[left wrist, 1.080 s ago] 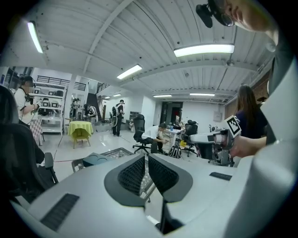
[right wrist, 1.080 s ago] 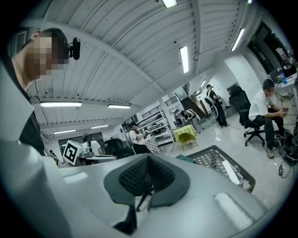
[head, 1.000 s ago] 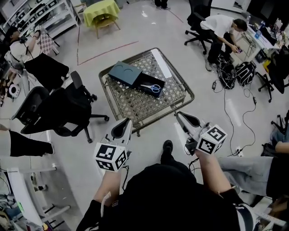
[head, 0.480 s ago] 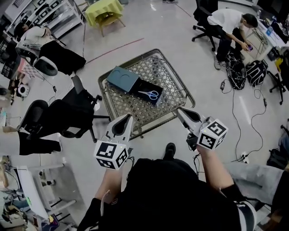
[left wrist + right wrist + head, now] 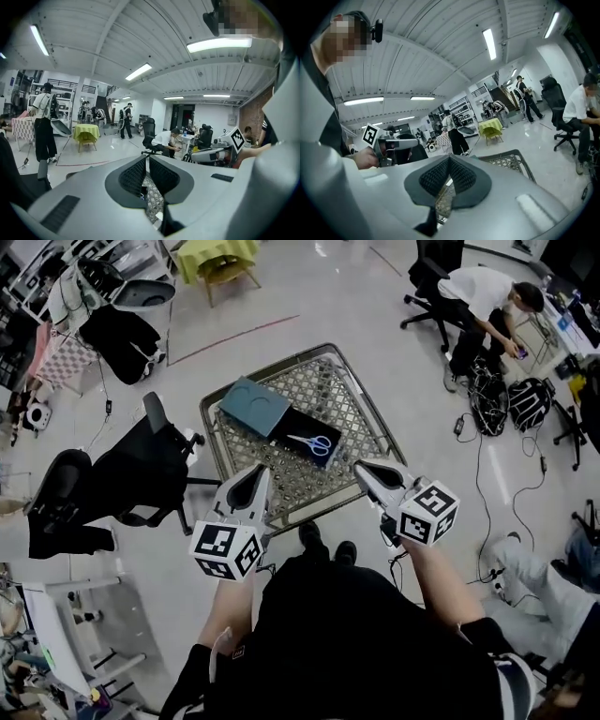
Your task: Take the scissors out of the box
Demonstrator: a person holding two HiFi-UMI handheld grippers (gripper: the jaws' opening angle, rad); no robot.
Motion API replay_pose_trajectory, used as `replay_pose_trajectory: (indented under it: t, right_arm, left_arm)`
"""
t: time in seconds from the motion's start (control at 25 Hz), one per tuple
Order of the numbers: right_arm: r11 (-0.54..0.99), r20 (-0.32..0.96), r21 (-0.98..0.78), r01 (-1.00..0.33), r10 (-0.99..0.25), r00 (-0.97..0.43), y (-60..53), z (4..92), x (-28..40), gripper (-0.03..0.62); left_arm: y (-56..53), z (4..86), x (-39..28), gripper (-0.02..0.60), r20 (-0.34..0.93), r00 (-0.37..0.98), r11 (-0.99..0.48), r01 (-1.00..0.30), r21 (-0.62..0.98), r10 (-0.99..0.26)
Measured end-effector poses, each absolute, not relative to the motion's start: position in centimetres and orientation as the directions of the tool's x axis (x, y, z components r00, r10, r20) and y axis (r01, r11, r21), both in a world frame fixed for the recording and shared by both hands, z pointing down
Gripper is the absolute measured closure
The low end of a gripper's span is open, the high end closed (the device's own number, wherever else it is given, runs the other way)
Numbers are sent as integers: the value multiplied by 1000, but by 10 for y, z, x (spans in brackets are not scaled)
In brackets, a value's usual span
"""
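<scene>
A metal lattice table (image 5: 392, 441) stands in front of me in the head view. On it lies an open dark box (image 5: 298, 430) with blue-handled scissors (image 5: 313, 443) inside, and the teal lid (image 5: 254, 406) rests beside it at the upper left. My left gripper (image 5: 262, 470) hangs over the table's near left edge, jaws shut and empty. The right gripper (image 5: 358, 467) hovers over the near right edge, also shut with nothing held. Both are short of the box. The table rim (image 5: 510, 160) shows in the right gripper view just beyond the closed tips (image 5: 449, 159).
A black office chair (image 5: 141, 470) stands close to the table's left side. My feet (image 5: 322, 542) are at its near edge. A person sits on a chair (image 5: 478, 298) at the upper right, with bags and cables (image 5: 511, 395) on the floor. A yellow-green covered table (image 5: 216, 253) stands far back.
I have stepped closer to the table, which now lies nearer in the head view. Both grippers have come forward to its near edge, still shut.
</scene>
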State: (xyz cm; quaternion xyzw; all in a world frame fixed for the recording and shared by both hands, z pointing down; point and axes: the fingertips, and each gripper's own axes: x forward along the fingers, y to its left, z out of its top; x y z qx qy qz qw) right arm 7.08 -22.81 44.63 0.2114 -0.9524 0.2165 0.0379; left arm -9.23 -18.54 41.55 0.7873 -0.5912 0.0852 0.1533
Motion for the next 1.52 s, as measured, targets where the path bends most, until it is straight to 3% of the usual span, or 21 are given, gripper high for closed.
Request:
replay_pose_trajectory:
  t: [0.28,0.32,0.36,0.84,1.52]
  right_arm:
    - [826,265,-321,-463,-391,-881,-268,455,30,577]
    - [826,276,-319,-464,-387,-880,-272,456,24,500]
    - [827,287,-317,-464,-382,-878,-275,457,18,473]
    - [852,508,-254,-458,-285,-813,-306,538,-3,436]
    - [917,797,-222,-332,-26,-604,-335,701,-19,436]
  left_arm:
    - [-226,415,-118,552,281,333,-303,-942,143,-900]
    - [-229,417,-120,552,285,343,-314,-938,143,-895]
    - [-233,421,-122,552,289,353,-324,-935,145,-890]
    - [-254,467,-137,552,373,349,-297,-935,192,-860]
    - [-274,525,-148,552,458,250,-133,-953,272,-853]
